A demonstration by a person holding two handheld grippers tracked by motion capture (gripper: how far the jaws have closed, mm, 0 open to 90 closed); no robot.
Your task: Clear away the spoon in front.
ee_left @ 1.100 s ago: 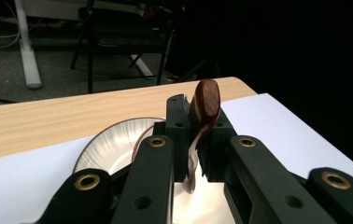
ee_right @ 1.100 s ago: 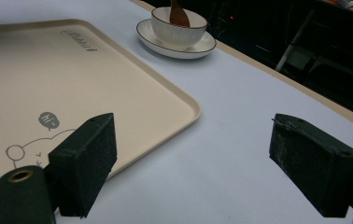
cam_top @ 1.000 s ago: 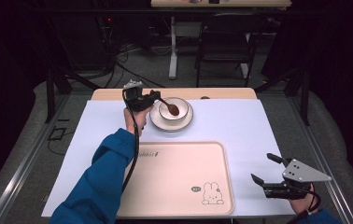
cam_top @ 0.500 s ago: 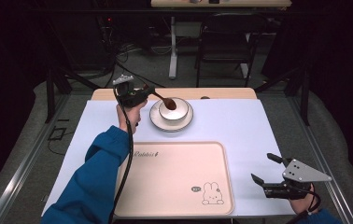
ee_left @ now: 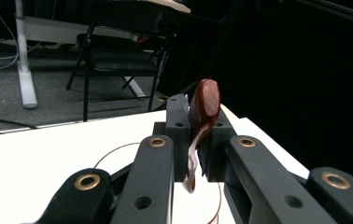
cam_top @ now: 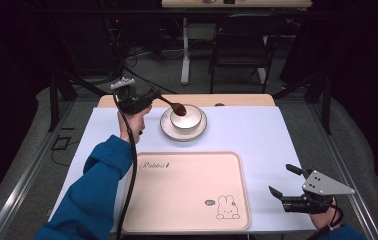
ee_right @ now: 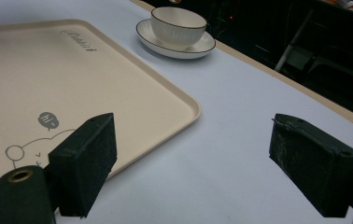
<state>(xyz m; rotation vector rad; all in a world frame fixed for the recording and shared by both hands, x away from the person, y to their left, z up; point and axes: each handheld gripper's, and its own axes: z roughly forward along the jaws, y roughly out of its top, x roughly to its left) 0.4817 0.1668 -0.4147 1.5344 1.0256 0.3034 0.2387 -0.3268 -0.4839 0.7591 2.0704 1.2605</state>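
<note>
At the near right corner of the table, the right gripper (cam_top: pixel 283 182) is held low over the white table cover (cam_top: pixel 277 135), its jaws spread wide apart with nothing between them; in the right gripper view the two black pads (ee_right: pixel 83 163) are seen well separated above the bare cover. Just to its left, a beige tray (cam_top: pixel 177 185) printed with a small rabbit drawing (cam_top: pixel 227 207) is laid flat on the cover, and nothing is seen resting on it.

Farther back, beyond the tray's far edge, a white cup (cam_top: pixel 185 117) is seated on a white saucer (cam_top: pixel 167 128) with a thin dark rim. A brown spoon (cam_top: pixel 173 105) is held in the air with its bowl over the cup's near-left rim, the handle slanting up and to the left.

That handle is clamped between the closed jaws of the left gripper (cam_top: pixel 147 96), raised above the table at the far left by a hand (cam_top: pixel 129 125) in a blue sleeve (cam_top: pixel 87 200). In the left gripper view the spoon (ee_left: pixel 201 116) is seen pinched between the jaws, its bowl uppermost, with the saucer's rim visible below.

Behind the table, a dark folding chair (cam_top: pixel 244 45) is placed on the grey floor.
</note>
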